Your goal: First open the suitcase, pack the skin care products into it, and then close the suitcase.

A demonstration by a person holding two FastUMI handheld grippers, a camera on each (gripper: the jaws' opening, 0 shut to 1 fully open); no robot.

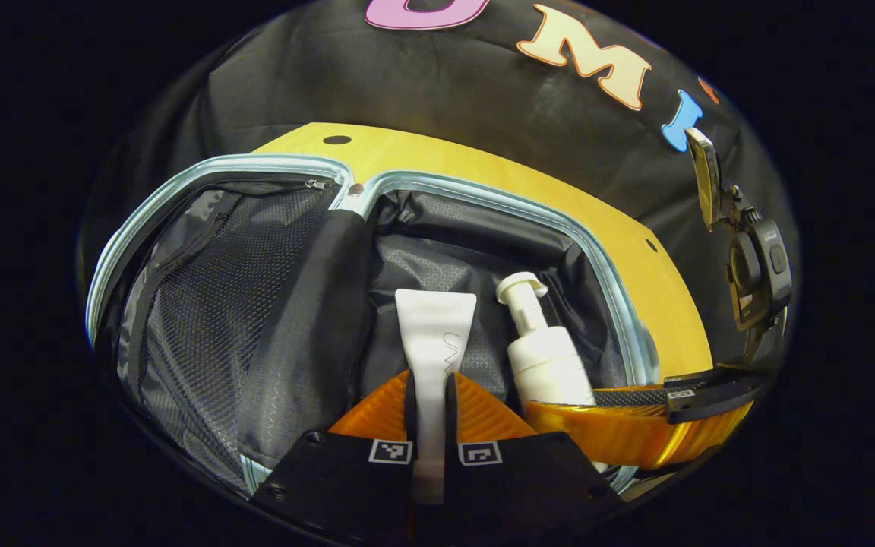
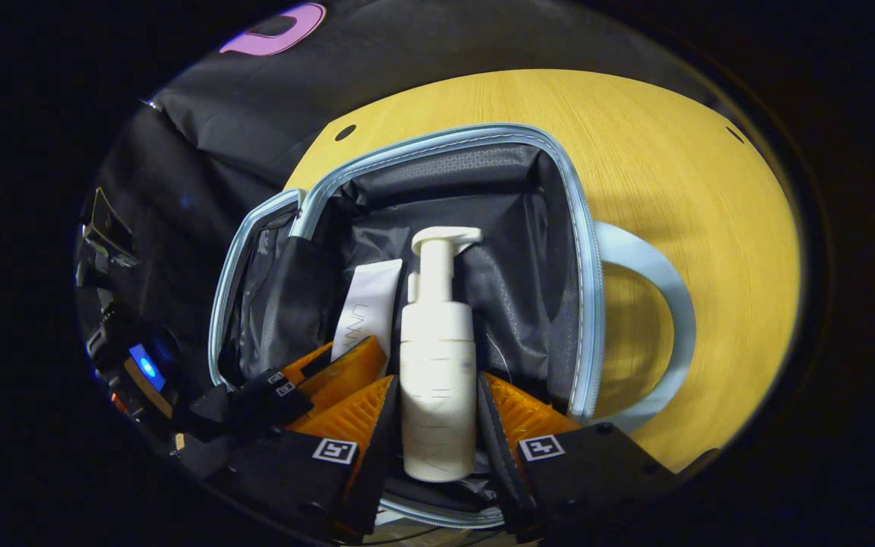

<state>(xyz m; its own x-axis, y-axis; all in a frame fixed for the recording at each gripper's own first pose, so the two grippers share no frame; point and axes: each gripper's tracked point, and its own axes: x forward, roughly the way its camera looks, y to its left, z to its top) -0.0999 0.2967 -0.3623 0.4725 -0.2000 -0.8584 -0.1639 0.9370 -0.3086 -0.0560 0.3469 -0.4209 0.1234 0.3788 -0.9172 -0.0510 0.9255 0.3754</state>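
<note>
The suitcase (image 1: 483,194) lies open on the table, pale blue rim around dark lining, its mesh-pocket lid half (image 1: 217,304) to the left. My left gripper (image 1: 430,384) is shut on a flat white tube (image 1: 435,334) held over the base half. Beside it a white pump bottle (image 1: 544,357) stands in the right gripper (image 1: 620,429). In the right gripper view, my right gripper (image 2: 437,387) is shut on the pump bottle (image 2: 437,365) inside the suitcase (image 2: 483,137). The tube (image 2: 368,308) and the left gripper (image 2: 323,365) are just to its left.
The suitcase rests on a yellow wooden table (image 2: 673,190) with black cloth wall behind. A pale blue carry handle (image 2: 661,304) sticks out from the suitcase's right side. The right gripper's body and camera (image 1: 756,273) hang at the right edge of the left gripper view.
</note>
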